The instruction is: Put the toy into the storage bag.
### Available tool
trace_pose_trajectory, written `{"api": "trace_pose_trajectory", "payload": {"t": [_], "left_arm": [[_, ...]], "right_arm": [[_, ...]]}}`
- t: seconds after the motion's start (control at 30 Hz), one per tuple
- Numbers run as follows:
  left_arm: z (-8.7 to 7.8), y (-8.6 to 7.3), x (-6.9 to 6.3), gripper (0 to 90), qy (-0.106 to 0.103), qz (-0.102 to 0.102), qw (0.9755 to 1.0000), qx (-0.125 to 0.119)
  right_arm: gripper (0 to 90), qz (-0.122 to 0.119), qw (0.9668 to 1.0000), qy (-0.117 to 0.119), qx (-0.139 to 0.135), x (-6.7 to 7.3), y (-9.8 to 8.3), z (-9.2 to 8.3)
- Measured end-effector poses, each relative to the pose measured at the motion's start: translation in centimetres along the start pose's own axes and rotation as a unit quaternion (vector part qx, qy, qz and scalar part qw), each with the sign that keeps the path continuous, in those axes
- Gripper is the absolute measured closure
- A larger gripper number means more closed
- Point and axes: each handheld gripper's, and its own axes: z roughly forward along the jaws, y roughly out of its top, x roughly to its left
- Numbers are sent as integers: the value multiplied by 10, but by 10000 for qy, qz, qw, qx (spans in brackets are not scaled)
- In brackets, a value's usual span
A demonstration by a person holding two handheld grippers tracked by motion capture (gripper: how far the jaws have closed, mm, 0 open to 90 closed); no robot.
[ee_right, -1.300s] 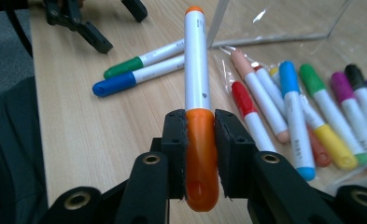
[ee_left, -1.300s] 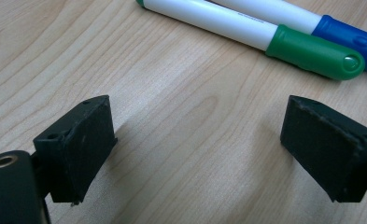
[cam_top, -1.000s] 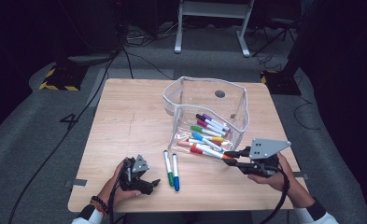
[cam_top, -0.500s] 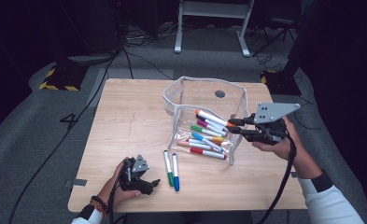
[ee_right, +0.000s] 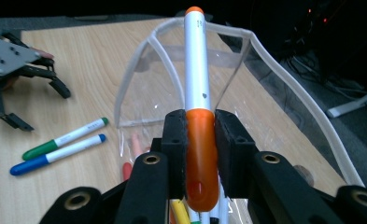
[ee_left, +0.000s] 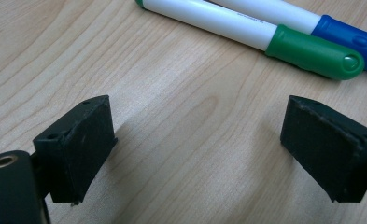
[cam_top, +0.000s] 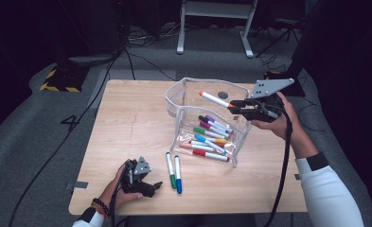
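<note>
Orange-capped marker (ee_right: pixel 197 93) | white barrel | cap clamped in right gripper (ee_right: pixel 201 140) — level

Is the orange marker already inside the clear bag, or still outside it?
Outside: the right hand-held gripper holds the orange marker above the clear bag.

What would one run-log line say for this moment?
right gripper: shut on orange marker, over clear pouch | left gripper: open, by green marker and blue marker
</note>
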Motion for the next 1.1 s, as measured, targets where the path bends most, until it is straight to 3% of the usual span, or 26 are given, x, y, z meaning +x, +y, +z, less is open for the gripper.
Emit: {"api": "trace_pose_trajectory", "payload": {"t": [0.3, 0.47, 0.57, 0.67, 0.93, 1.0, 1.1], "left_arm": [[0, 0, 0, 101, 5, 23, 10000, 5], [0, 0, 0, 101, -4, 4, 10000, 2], [0, 0, 0, 101, -4, 3, 10000, 1], [0, 0, 0, 101, -3, 7, 10000, 2], [0, 0, 0, 101, -3, 5, 10000, 2], [0, 0, 0, 101, -4, 5, 10000, 2], [0, 0, 0, 101, -6, 7, 10000, 1]], "right_arm": [[749, 67, 9989, 54, 463, -19, 1, 34], [749, 37, 9963, 140, 850, -24, -1, 55], [749, 69, 9930, 263, 1150, -28, -3, 67], [749, 130, 9911, 367, 1273, -30, -5, 72], [745, 181, 9781, 807, 1910, -24, -8, 84], [716, 165, 9780, 804, 1918, -23, -9, 82], [633, 292, 9827, 525, 1751, -25, -9, 77]]}}
